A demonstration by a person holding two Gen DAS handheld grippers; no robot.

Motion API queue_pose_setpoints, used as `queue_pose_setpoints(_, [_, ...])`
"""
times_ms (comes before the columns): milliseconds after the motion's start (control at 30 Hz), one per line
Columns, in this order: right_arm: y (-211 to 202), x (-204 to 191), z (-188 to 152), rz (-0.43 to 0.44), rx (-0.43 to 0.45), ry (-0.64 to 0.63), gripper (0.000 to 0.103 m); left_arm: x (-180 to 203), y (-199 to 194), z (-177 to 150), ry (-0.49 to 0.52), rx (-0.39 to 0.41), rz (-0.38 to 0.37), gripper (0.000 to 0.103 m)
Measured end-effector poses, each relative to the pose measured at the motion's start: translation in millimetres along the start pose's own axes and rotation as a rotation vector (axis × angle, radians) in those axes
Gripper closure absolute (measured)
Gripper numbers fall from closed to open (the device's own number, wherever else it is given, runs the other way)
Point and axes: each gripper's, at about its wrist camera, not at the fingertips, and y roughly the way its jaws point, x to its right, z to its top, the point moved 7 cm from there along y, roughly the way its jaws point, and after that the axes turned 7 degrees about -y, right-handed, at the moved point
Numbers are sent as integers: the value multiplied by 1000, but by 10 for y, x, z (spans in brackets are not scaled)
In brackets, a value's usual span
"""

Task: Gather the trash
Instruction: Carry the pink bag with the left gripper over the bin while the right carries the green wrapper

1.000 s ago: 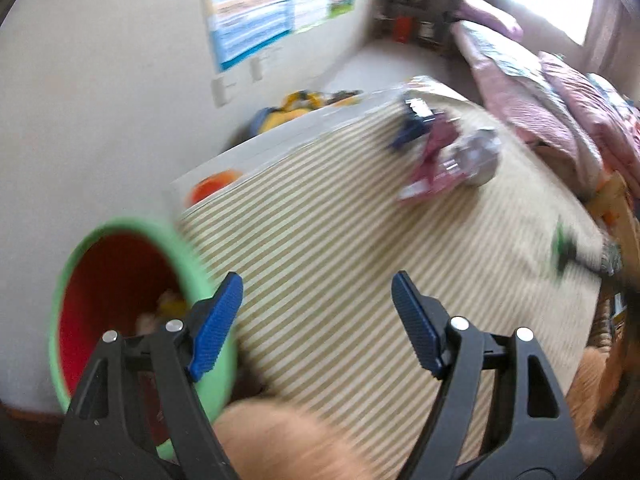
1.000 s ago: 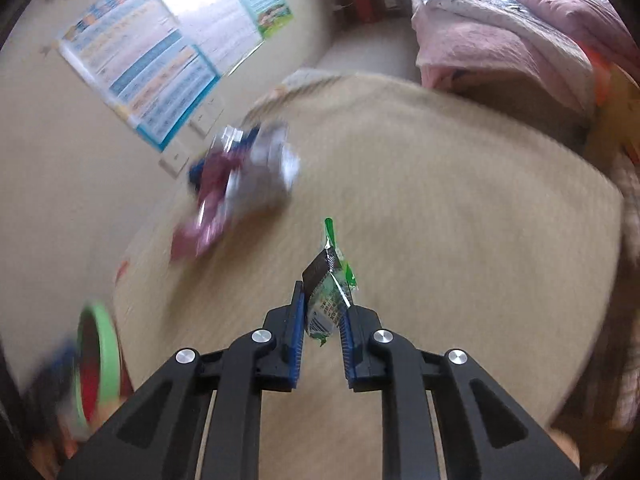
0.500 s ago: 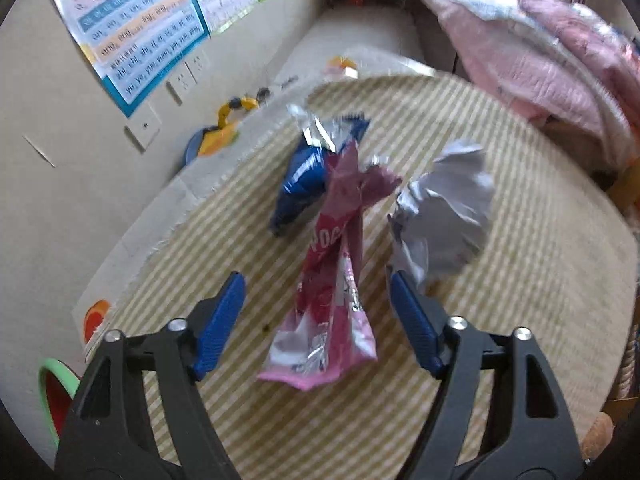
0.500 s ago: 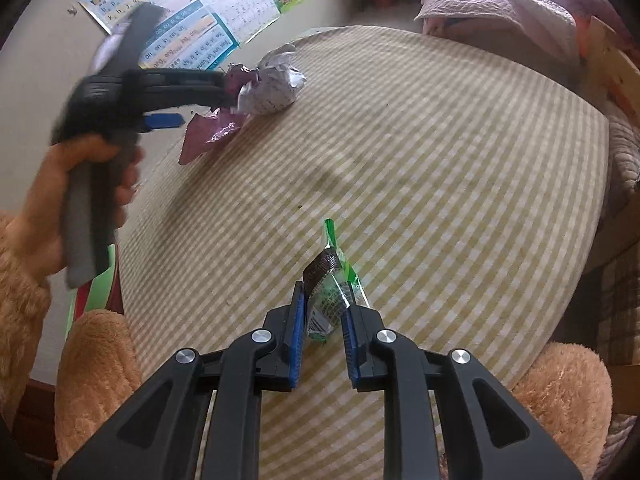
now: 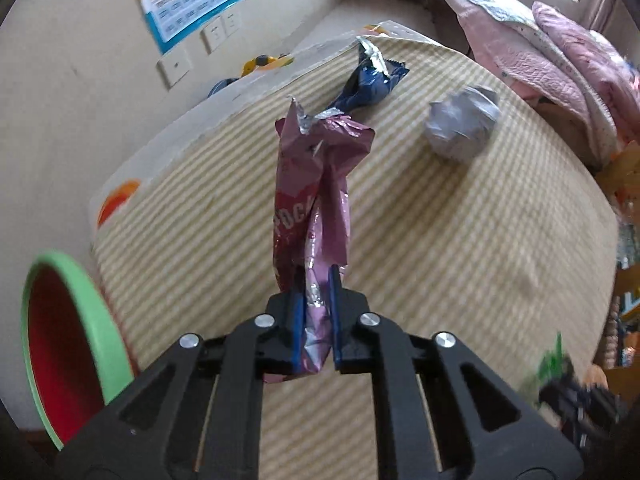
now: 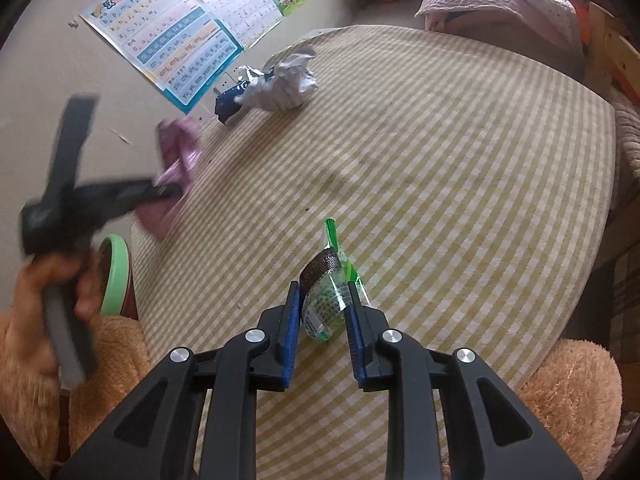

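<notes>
My left gripper [image 5: 314,280] is shut on a pink snack wrapper [image 5: 316,184] and holds it above the table's left side; it shows blurred in the right wrist view [image 6: 176,152]. My right gripper [image 6: 324,300] is shut on a green and clear wrapper [image 6: 326,292] above the near side of the checked table [image 6: 460,184]. A dark blue wrapper [image 5: 368,88] and a crumpled silver ball [image 5: 462,124] lie at the table's far side. A green bin with a red inside [image 5: 60,344] stands below the table's left edge.
A wall with posters [image 6: 188,36] runs along the left. A bed with pink quilts [image 5: 552,48] lies beyond the table. Toys [image 5: 260,64] lie on the floor by the wall. Orange fuzzy sleeves [image 6: 572,396] show near the table's near edge.
My left gripper has closed on the pink wrapper and lifted it off the table toward the left, near the bin. My right gripper still holds the green wrapper.
</notes>
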Motion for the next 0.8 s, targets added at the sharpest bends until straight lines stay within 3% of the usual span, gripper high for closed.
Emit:
queue_pose_setpoints(267, [-149,-52,5,-42,45,-16,83,-110,-402,-669,-25,8,-34,93])
queue_pose_setpoints(367, [-193,-110,1,-50,53,-26,83,-97,-470,-781,-20,1,-47,93])
queue_pose_setpoints(800, [-418,-436,12,-34,91,-64,83,9,-774,-745,50,97,-46,93])
